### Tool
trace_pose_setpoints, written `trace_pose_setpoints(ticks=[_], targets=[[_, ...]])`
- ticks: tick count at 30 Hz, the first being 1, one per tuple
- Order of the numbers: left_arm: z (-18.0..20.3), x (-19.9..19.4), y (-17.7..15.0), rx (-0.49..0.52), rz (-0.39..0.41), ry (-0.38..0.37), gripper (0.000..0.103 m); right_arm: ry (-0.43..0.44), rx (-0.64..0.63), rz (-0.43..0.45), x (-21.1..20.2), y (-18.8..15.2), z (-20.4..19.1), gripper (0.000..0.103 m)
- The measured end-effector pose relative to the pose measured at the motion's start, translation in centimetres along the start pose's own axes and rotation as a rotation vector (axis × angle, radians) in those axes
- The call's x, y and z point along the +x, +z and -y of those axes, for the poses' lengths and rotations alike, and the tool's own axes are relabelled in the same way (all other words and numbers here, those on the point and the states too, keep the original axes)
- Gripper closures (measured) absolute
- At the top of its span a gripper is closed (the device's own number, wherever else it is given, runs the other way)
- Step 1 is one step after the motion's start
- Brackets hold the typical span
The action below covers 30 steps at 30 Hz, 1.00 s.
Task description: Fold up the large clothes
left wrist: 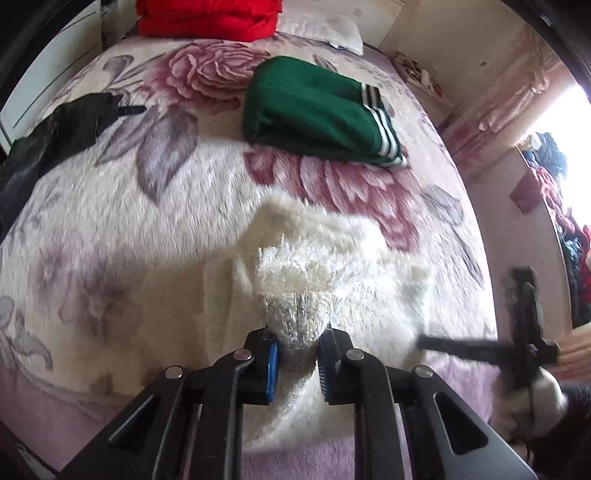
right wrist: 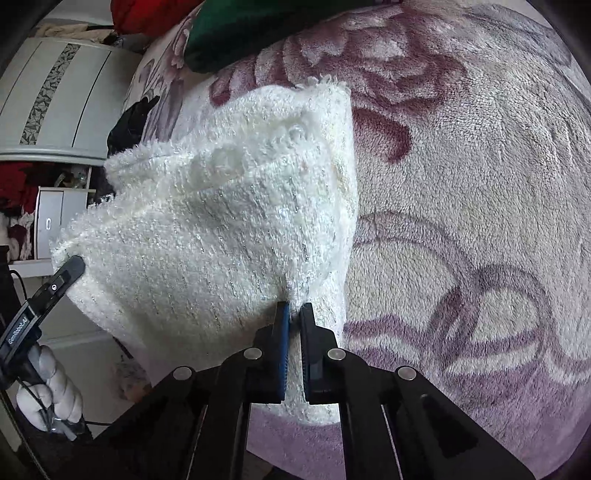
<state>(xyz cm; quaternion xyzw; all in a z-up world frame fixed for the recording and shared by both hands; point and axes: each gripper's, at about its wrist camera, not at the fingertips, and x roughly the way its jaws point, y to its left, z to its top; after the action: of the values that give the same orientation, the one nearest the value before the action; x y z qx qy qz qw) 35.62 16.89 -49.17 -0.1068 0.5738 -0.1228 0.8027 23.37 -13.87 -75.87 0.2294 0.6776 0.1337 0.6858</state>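
Two handheld black two-finger grippers, each clamped on the same fluffy white knitted garment with silvery threads (right wrist: pixel 221 236). Left gripper (left wrist: pixel 297 356), bottom centre of the left wrist view, blue-padded fingers (left wrist: pixel 272 369) pinched on a bunched neck of the white knit. Right gripper (right wrist: pixel 293 343), bottom centre of the right wrist view, fingers nearly together with a thin fold of the same knit squeezed between them. Held at two points, likely so the cloth hangs stretched between both grips, ready to be carried over into a fold.

Garment raised at the near edge, filling left and centre of the right wrist view, its far part resting on one plush floral bed blanket in cream, mauve and rose (right wrist: pixel 480 184).

One folded dark green garment with white striped trim (left wrist: pixel 314 110), upper centre of the left wrist view, set apart, seemingly finished. One red folded bundle (left wrist: pixel 207 18) at top, near one white pillow (left wrist: pixel 325 33). One black garment (left wrist: pixel 55 136) at the left edge, unfolded, probably waiting. One white-gloved hand (right wrist: pixel 51 391) at lower left of the right wrist view.
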Motion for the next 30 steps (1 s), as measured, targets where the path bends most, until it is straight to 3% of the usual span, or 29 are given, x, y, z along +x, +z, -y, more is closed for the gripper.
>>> trace_pose_setpoints(ticks=[5,9,14,16,18,20,24,26,30], targets=[[-2.8,6.2,4.0,-0.066,-0.066,-0.017,0.089,-0.044,0.017,0.065,-2.2,0.6,0.1,0.099],[-4.4,13.2,4.9,-0.059,-0.218,-0.006,0.089,-0.061,0.071,-0.018,2.3,3.3,0.4,0.099],[-5.1,13.2,4.9,-0.061,-0.230,-0.030,0.087,0.048,0.137,-0.067,1.8,5.0,1.9,0.092],[-5.3,12.7,4.4,-0.061,-0.228,-0.035,0.083,0.101,0.117,-0.080,1.8,5.0,2.6,0.070],[-5.6,11.9,3.7,-0.086,-0.230,-0.062,0.081,0.149,0.118,-0.113,3.3,4.8,3.6,0.006],[-6.3,10.9,3.1,-0.136,-0.239,-0.100,0.078,0.130,0.098,-0.167,5.0,4.5,4.3,0.001],[-8.6,7.2,1.4,-0.280,-0.221,-0.275,0.072,0.203,0.149,-0.218,6.6,3.9,5.5,0.001],[-9.1,5.5,0.0,-0.302,-0.195,-0.300,0.044,0.212,0.127,-0.199,6.0,3.4,5.6,0.001],[-9.9,5.3,-3.0,-0.323,-0.220,-0.353,0.040,0.306,0.173,-0.218,6.7,2.0,7.8,0.001]])
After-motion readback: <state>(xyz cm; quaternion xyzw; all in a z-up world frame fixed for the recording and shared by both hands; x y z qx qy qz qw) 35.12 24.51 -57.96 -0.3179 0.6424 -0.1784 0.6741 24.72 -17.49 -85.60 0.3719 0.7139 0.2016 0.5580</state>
